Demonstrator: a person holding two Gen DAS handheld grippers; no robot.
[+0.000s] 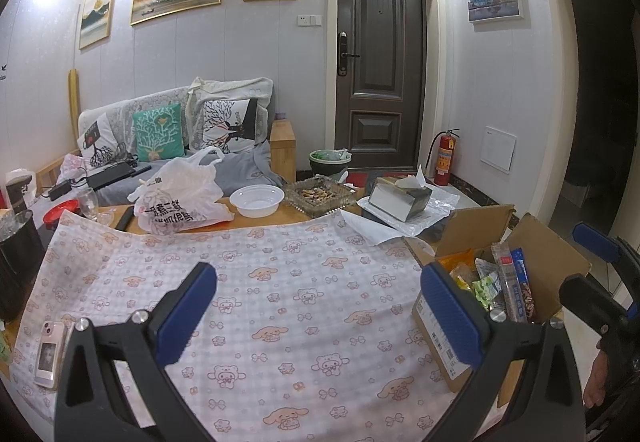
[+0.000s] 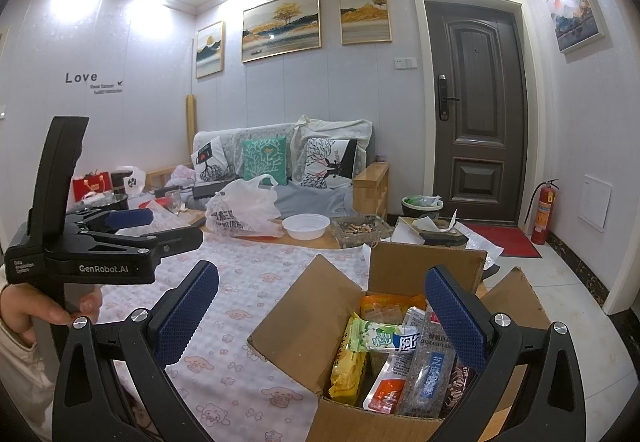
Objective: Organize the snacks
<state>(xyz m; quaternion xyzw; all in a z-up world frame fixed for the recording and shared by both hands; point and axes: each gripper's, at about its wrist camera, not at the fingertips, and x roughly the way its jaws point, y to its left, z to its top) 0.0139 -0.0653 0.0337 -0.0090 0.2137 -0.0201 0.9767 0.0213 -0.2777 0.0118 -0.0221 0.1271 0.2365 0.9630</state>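
Left gripper (image 1: 318, 306): fingers spread wide with nothing between them; it hangs over the bare middle of the patterned cloth (image 1: 280, 282), left of the box, perhaps to keep that patch free for laying things out.

Right gripper (image 2: 322, 312): also spread wide and holding nothing; it is poised above the near left side of the open cardboard box (image 2: 304, 318), its right finger (image 2: 456, 318) over the packets, a stance that would suit either reaching in or drawing back out.

Snacks (image 2: 400, 354): all that can be seen are in the box, packed upright and overlapping: a green-and-white packet (image 2: 380, 338) on top, a yellow packet (image 2: 346, 370) at the left, a clear speckled bar pack (image 2: 430, 370) toward the right, an orange bag (image 2: 390, 304) at the far side.

Box: at the near right corner of the table, flaps folded outward so the contents stay reachable from above.

Cloth: no snack lies on it in either view.

Stage: snacks gathered in the box fits both a sorted end and a start where they are due to come out; the pictures do not settle which.

Near left edge: a phone (image 1: 48, 354) on the cloth.

Far side of table: a white plastic bag (image 1: 180, 198), a white bowl (image 1: 257, 200), a glass ashtray (image 1: 320, 196) and a tissue box (image 1: 400, 200), all well apart from the box.
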